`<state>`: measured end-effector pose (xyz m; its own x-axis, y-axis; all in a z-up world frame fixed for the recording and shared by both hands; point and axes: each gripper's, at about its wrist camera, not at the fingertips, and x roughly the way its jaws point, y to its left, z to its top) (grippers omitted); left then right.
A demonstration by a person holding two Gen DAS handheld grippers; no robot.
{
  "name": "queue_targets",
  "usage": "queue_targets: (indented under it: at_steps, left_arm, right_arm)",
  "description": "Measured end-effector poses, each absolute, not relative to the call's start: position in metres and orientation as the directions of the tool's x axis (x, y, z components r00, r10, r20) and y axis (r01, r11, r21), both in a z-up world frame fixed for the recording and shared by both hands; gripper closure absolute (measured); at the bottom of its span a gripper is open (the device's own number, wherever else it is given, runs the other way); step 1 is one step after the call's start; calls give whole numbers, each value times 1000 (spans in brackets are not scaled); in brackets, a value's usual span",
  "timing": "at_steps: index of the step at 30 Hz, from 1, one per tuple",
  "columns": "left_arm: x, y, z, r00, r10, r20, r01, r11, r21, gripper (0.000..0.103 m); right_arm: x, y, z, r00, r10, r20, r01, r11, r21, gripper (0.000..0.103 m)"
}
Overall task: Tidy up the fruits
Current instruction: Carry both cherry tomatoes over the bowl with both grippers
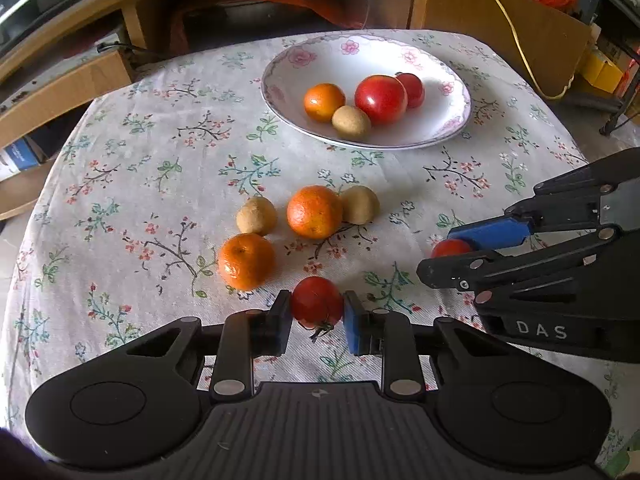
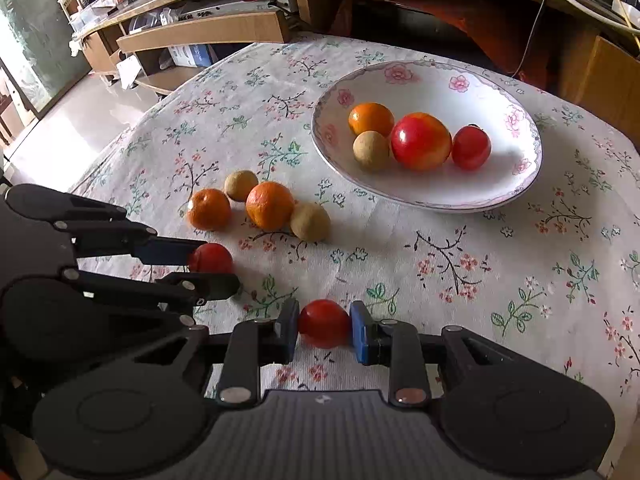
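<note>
Presently four fruits lie in the plate (image 1: 448, 128) toward the table's far edge; four more sit mid-cloth — two oranges and two tan fruits. Left gripper (image 1: 317, 316) is clamped on a small tomato (image 1: 316, 302), right gripper (image 2: 324, 326) on another tomato (image 2: 323, 322) — both near the front edge, open tablecloth (image 2: 420, 248) ahead.

Both wrist views look low across the table (image 1: 132, 184), sharing the plate (image 2: 516, 184)
</note>
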<state>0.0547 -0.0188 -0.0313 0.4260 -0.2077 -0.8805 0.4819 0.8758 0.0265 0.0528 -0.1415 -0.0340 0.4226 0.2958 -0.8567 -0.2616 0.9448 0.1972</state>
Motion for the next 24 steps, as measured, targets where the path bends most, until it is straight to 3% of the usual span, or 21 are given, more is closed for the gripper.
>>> queue_targets:
  at_steps: [24]
  left_arm:
    - [63,-48,1,480,-268,-836,494,869,5,69]
  right_arm:
    - [55,-175,-7,520,244,-819,-150,970,194,74]
